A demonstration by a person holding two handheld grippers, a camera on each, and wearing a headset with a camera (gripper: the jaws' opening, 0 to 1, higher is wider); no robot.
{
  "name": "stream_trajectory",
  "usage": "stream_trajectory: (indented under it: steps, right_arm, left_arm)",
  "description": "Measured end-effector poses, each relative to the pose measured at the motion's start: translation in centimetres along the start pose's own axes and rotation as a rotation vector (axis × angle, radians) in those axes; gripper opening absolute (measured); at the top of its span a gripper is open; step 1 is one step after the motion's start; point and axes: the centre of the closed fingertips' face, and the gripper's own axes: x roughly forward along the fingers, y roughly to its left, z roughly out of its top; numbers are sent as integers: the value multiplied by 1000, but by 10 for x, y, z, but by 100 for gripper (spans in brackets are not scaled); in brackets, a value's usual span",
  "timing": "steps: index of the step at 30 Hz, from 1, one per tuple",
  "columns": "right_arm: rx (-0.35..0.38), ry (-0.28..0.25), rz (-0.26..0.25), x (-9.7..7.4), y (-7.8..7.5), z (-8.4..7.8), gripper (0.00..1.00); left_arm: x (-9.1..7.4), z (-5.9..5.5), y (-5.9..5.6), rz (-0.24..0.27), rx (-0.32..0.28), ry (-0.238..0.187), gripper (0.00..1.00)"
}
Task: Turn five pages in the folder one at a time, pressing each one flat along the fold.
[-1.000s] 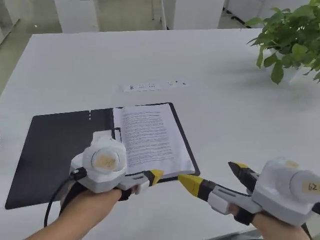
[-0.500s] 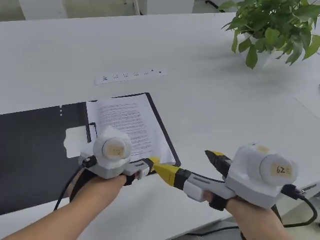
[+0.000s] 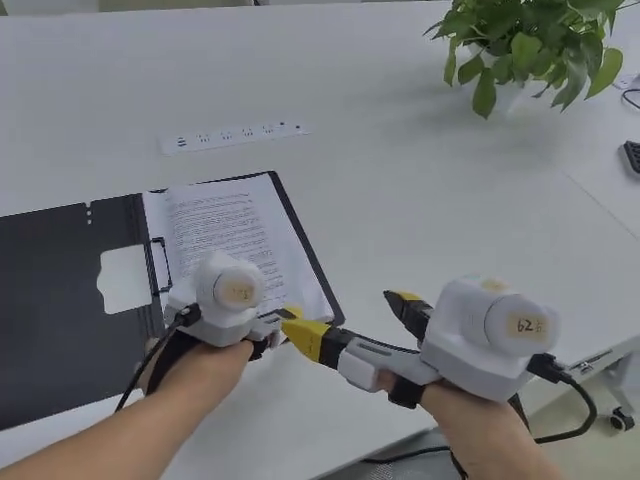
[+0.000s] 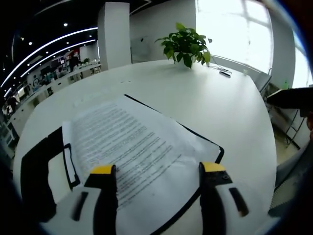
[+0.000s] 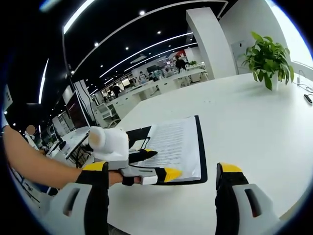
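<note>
The black folder (image 3: 60,300) lies open on the white table, with a stack of printed pages (image 3: 225,235) on its right half. My left gripper (image 3: 272,328) hovers at the stack's near right corner. In the left gripper view it (image 4: 158,169) is open, its jaws spread just above the top page (image 4: 127,137). My right gripper (image 3: 352,318) is open to the right of the folder, one yellow fingertip (image 3: 303,337) close beside the left gripper. The right gripper view shows the open right gripper (image 5: 161,167) aimed at the left gripper (image 5: 122,156) and the pages (image 5: 178,142).
A white power strip (image 3: 232,133) lies beyond the folder. A potted plant (image 3: 520,40) stands at the far right. A white pocket (image 3: 122,278) and a metal clip (image 3: 158,265) sit on the folder's left half. The table's near edge runs just below both hands.
The head camera has swung to the right. My right gripper has come in leftward until its near fingertip is right beside the left gripper. The top page still lies flat.
</note>
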Motion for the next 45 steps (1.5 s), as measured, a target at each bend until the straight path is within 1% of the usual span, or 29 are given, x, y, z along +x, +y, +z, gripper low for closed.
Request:
stream_trajectory:
  steps: [3, 6, 9, 10, 11, 13, 14, 16, 17, 18, 21, 23, 25, 26, 28, 29, 30, 32, 33, 38, 43, 44, 45]
  right_arm:
    - [3, 6, -1, 3, 0, -1, 90]
    - [9, 10, -1, 4, -1, -3, 90]
    - [13, 16, -3, 6, -2, -5, 89]
    - [16, 21, -4, 7, -3, -6, 89]
    - [16, 20, -5, 8, -3, -7, 89]
    - [21, 29, -7, 10, -4, -9, 88]
    - [22, 28, -7, 11, -5, -9, 87]
    - [23, 32, -10, 14, -6, -10, 86]
    - [23, 37, -14, 16, -7, -12, 85]
    - [24, 38, -17, 17, -8, -12, 84]
    - [32, 32, -26, 23, -11, -11, 81]
    - [34, 34, -32, 27, -13, -11, 78]
    - [29, 40, -38, 32, -15, -13, 76]
    - [23, 45, -40, 34, -15, -14, 74]
    - [8, 56, -46, 41, -17, -16, 71]
    - [8, 57, -48, 44, -18, -17, 69]
    - [7, 57, -48, 46, -19, -18, 68]
    - [8, 69, -53, 50, -21, -20, 66]
    - [8, 62, -51, 52, -21, -20, 66]
    - [10, 81, -67, 64, -26, -26, 59]
    - [43, 91, -88, 76, -34, -30, 50]
    - [66, 104, -94, 79, -36, -33, 49]
    - [71, 105, -96, 81, -38, -33, 47]
  left_arm:
    - [0, -1, 2, 12, 13, -1, 65]
    - [2, 0, 2, 7, 18, -7, 61]
    - [2, 0, 2, -5, 27, -21, 54]
    - [2, 0, 1, -18, 27, -28, 50]
    - [2, 0, 1, -19, 36, -36, 49]
    - [2, -1, -1, -33, 34, -46, 45]
    - [2, 0, 0, -30, 36, -53, 43]
    - [0, 0, 0, -35, 39, -62, 34]
    - [-1, 1, 0, -38, 53, -71, 30]
    - [0, 0, -1, -42, 49, -71, 29]
    - [0, 2, 3, -30, 58, -76, 22]
    - [-1, 2, 3, -32, 67, -79, 21]
    - [-1, 2, 4, -35, 63, -80, 18]
    - [-1, 2, 3, -32, 87, -79, 17]
    - [0, 2, 4, -27, 75, -82, 16]
    - [0, 2, 7, -15, 71, -80, 13]
    - [-1, 1, 14, 15, 74, -71, 6]
    - [0, 1, 14, -6, 85, -74, 4]
    - [0, 1, 13, -10, 113, -74, 4]
    - [2, 0, 13, -1, 92, -73, 3]
    - [2, 0, 13, -1, 83, -74, 3]
    - [2, 0, 13, -1, 84, -75, 3]
    - [2, 0, 13, -1, 85, -76, 3]
